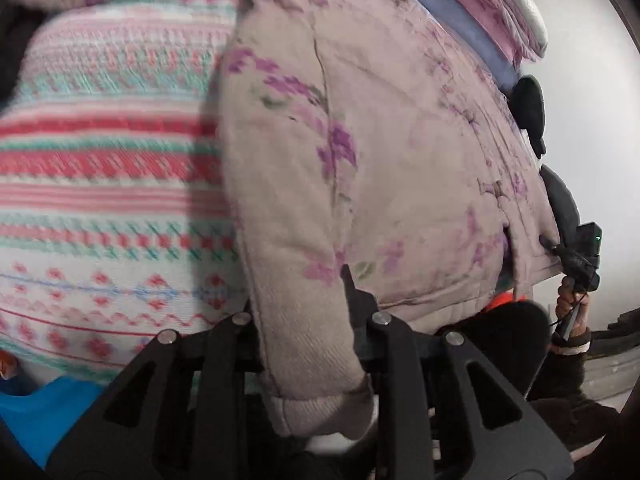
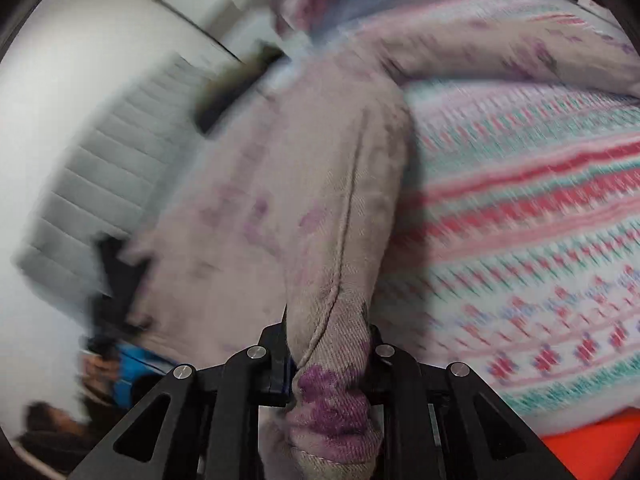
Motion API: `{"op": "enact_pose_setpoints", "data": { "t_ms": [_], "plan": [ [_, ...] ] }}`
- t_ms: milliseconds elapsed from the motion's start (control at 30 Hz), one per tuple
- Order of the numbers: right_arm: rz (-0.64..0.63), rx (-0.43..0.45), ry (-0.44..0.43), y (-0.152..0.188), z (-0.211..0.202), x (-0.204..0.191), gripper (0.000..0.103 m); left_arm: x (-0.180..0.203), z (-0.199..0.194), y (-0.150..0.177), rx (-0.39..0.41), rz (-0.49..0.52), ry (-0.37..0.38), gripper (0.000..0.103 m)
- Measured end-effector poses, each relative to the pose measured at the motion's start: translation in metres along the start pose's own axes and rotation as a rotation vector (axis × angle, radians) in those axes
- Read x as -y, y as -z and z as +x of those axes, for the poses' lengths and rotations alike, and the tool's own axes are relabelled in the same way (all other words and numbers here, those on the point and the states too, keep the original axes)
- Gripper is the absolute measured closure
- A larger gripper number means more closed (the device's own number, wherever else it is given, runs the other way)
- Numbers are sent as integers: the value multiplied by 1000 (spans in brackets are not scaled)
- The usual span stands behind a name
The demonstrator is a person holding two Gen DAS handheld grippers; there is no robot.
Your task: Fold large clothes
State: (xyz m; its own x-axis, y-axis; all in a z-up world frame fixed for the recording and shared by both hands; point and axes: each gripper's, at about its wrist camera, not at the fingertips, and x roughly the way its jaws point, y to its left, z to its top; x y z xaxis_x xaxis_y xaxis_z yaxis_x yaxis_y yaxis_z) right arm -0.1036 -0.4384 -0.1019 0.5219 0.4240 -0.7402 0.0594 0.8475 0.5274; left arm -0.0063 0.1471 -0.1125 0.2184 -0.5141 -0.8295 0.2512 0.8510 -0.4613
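Note:
A padded beige-pink garment [image 1: 400,160] with purple flowers lies across a bed covered by a red, pink and teal striped blanket [image 1: 112,160]. In the left wrist view my left gripper [image 1: 304,304] is shut on a thick fold of the garment near its ribbed cuff. The right gripper [image 1: 580,256], held by a hand [image 1: 572,304], pinches the garment's far corner. In the blurred right wrist view my right gripper [image 2: 328,344] is shut on a bunched end of the garment [image 2: 300,200]. The striped blanket [image 2: 520,200] lies to its right.
Folded pink, blue and white bedding [image 1: 480,8] is stacked at the far end of the bed. A blue item [image 1: 48,404] lies at lower left. Something orange [image 2: 592,444] shows at the bed's near edge. A white ribbed surface [image 2: 100,168] stands beyond the garment.

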Motion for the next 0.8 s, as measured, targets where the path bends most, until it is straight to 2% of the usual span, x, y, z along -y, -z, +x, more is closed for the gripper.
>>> {"op": "enact_pose_setpoints", "data": {
  "t_ms": [67,133,167,200,367,433,533,633,700,800],
  "plan": [
    [-58,-74,131,11,24,-1,76,5,-5,1,29,1,-18,73],
    [-86,-25,151,11,15,-7,67,13,-14,1,52,34,-59,63],
    [-75,-22,164,10,11,-7,60,19,-19,2,63,54,-104,47],
    [-66,-13,184,8,4,-8,56,23,-24,1,76,66,-140,35],
    [-123,77,304,-7,-30,-26,38,33,-52,-16,181,101,-225,24],
    [-162,136,320,-23,-39,-44,33,38,-55,-33,245,121,-246,21],
    [-201,188,314,-49,-35,-72,30,37,-58,-54,295,114,-269,20],
    [-221,225,313,-75,-19,-101,29,30,-54,-76,316,51,-261,19],
    [-210,240,281,-95,-7,-118,29,20,-54,-92,322,-19,-252,19],
    [-196,247,240,-121,11,-140,29,-4,-60,-115,344,-146,-295,19]
  ]
}}
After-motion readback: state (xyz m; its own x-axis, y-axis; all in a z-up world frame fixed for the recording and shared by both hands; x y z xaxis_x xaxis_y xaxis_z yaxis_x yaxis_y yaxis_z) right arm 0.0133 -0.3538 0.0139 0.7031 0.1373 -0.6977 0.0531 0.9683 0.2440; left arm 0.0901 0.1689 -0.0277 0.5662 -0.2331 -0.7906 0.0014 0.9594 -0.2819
